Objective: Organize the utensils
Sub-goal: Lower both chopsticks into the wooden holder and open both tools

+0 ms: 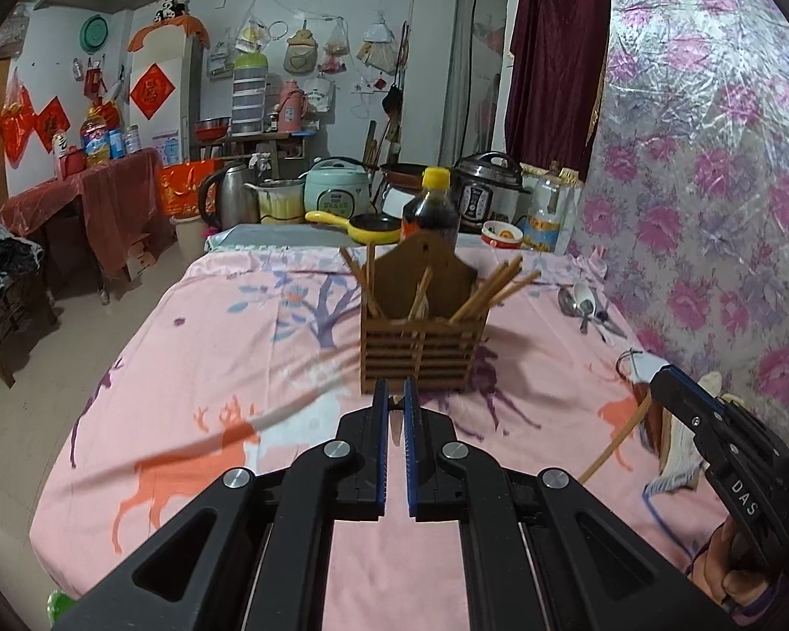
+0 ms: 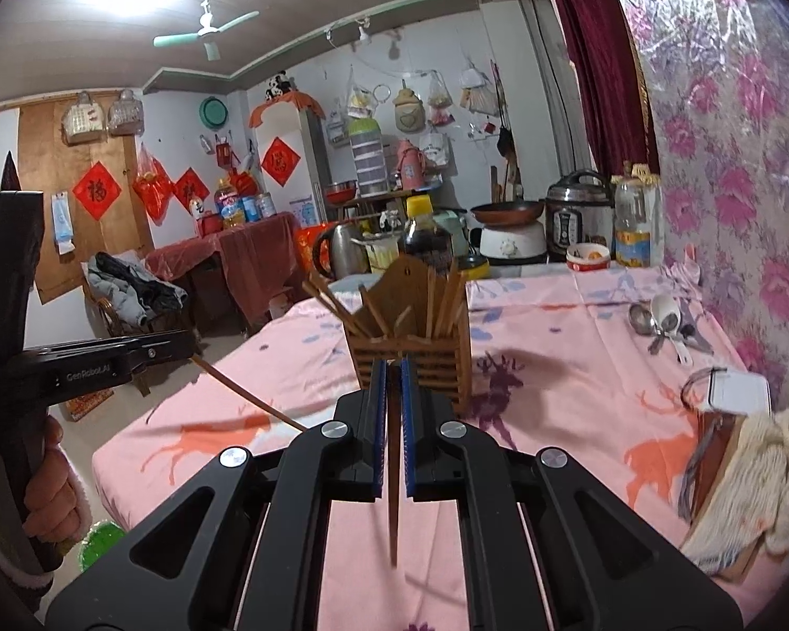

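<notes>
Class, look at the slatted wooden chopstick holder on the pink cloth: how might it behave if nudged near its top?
The holder looks light, slatted wood, so it probably slides or tips easily. Its tall backboard and the leaning chopsticks likely make it top-heavy. The cloth may bunch beneath it.

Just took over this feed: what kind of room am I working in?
Likely a home kitchen and dining room: rice cooker and pressure cooker behind a clothed table holding a wooden chopstick holder.
</notes>
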The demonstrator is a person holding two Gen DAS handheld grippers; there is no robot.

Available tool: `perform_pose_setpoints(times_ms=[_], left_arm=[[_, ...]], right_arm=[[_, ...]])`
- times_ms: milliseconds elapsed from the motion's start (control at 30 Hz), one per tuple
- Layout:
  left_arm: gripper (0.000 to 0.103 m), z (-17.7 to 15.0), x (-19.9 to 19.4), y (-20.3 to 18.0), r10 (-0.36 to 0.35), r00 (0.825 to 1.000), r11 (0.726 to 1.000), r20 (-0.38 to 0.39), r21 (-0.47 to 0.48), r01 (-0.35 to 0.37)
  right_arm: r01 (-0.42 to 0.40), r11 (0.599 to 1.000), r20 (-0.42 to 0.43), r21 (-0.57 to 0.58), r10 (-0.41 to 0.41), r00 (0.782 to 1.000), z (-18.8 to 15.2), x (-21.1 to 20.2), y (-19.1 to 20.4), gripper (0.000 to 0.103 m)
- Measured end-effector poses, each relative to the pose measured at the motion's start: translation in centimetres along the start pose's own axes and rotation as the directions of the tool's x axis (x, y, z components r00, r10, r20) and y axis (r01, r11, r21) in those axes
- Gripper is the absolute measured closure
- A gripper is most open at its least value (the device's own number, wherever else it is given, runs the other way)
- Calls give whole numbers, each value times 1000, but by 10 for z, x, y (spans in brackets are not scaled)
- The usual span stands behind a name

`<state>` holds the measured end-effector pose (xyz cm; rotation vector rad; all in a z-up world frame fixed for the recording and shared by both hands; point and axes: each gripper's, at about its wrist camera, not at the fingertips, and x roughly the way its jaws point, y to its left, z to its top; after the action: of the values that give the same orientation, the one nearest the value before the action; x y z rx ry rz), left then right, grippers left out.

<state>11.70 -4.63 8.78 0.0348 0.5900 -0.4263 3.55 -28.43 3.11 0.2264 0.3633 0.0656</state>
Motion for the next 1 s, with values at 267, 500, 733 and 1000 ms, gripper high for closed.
perform_pose_setpoints(times_ms=[267, 500, 733, 1000], left_arm=[[97, 39, 5, 1, -14, 1000, 1000, 12, 10, 14], [97, 80, 0, 2, -7, 998, 1000, 67, 28, 5], [97, 122, 11, 4, -12, 994, 1000, 111, 20, 9], [97, 151, 50, 6, -25, 994, 1000, 108, -2, 25]], right_arm=[[-13, 1000, 47, -14, 13, 999, 39, 11, 1, 97], [-42, 999, 116, -3, 42, 992, 84, 17, -1, 97], [-39, 999, 214, -33, 45, 976, 131, 32, 1, 97], [-22, 999, 271, -34, 30, 962, 165, 69, -2, 97]])
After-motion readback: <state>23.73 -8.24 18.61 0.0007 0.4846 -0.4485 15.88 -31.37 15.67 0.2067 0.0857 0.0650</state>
